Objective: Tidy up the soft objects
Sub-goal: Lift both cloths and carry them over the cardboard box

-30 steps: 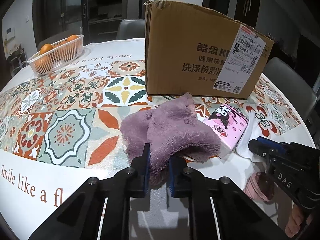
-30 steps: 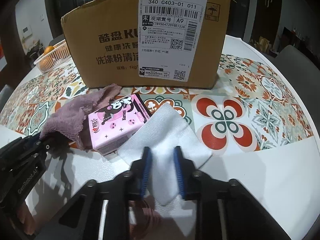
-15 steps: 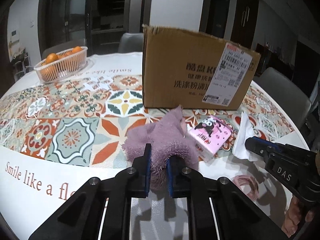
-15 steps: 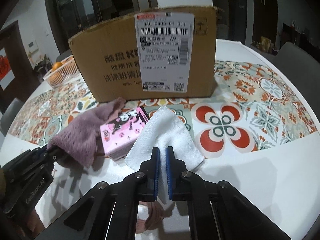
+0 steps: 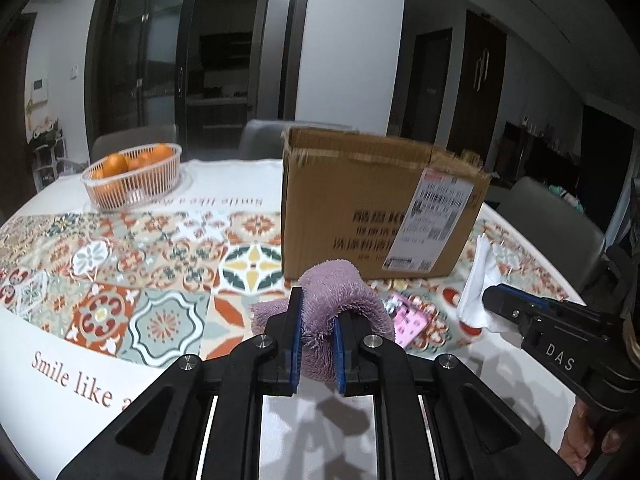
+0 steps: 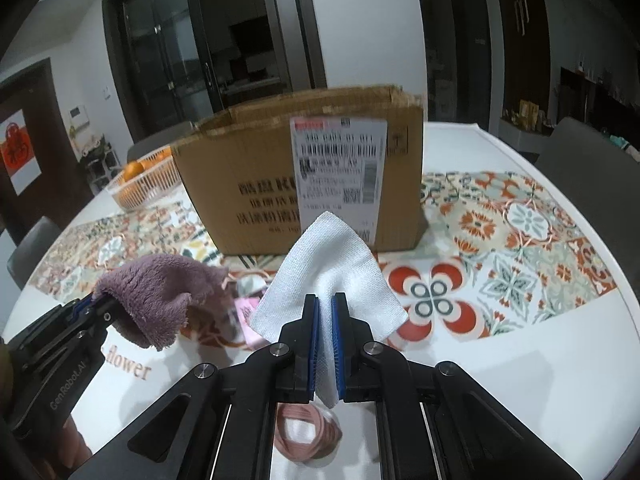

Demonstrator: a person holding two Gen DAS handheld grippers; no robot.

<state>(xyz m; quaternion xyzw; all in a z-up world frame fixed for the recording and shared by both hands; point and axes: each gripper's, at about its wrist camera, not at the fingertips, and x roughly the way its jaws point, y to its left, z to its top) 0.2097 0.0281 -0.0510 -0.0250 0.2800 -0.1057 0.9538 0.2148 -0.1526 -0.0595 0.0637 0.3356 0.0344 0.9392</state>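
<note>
In the left wrist view, the left gripper (image 5: 316,334) fills the lower middle of the frame, and its fingers (image 5: 295,336) are clenched on a purple fluffy cloth (image 5: 336,300). The cloth bulges up above the fingertips and hangs over their sides, lifted off the bench (image 5: 60,392). Behind it, in the centre of the frame, stands an open cardboard box (image 5: 360,208) with a white shipping label on its right part. At the upper left of the bench there is a white basket (image 5: 132,184) with oranges inside.

At the right edge of this view the right gripper (image 5: 490,304) comes in from the side, with a hand (image 5: 588,444) under it — it carries a white cloth (image 5: 478,280) that stands up from the tips.

In the right wrist view, the right gripper's fingers (image 6: 313,332) are pressed together on the white cloth, which spreads like a fan above them, in front of the box. The left gripper with the purple cloth is at the left of this frame. Between the two cloths, a pink packet (image 6: 246,316) lies on the patterned tablecloth (image 6: 520,240); it is partly hidden and blurred. At the bottom centre, under the right gripper, a pink hair band (image 6: 306,432) lies on the white part of the bench.
</note>
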